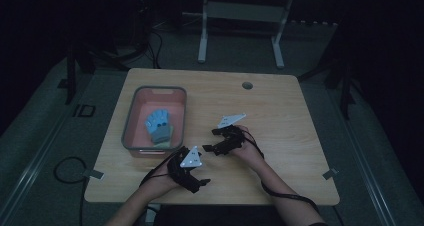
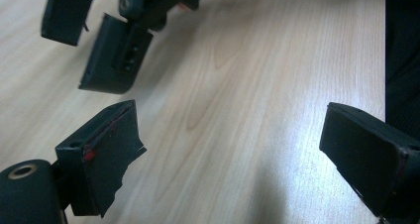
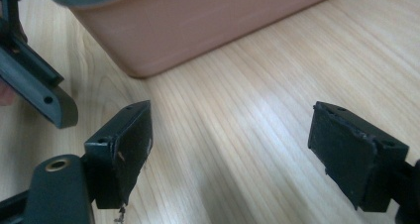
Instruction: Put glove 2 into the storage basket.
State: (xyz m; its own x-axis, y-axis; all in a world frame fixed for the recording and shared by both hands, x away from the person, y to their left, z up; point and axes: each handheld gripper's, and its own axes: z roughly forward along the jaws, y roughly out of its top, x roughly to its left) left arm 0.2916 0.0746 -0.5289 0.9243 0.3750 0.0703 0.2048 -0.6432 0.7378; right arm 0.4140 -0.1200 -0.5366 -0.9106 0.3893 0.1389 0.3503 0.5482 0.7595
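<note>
1. My left gripper (image 2: 233,149) has its jaws wide apart; nothing sits between them, just bare wood.
2. My right gripper (image 3: 230,149) has its jaws wide apart too; nothing is held there, and I see bare wood in the gap.
3. In the high view my left gripper (image 1: 192,173) is near the front edge of the tabletop (image 1: 280,111), left of the middle; my right gripper (image 1: 220,141) is just behind it, closer to the middle of the tabletop.
4. The two grippers are near each other but not touching; in the left gripper view the right gripper's jaws hang over the wood at the top left.
5. The pink bin (image 1: 131,118) sits on the left half of the tabletop, near the left edge; its front right corner is just beside my left gripper; in the right gripper view its pink wall (image 3: 198,26) is close ahead of the jaws.
6. A blue glove (image 1: 159,122) lies inside the bin, on its floor; something grey and yellowish lies just in front of it, and I cannot tell what that is.
</note>
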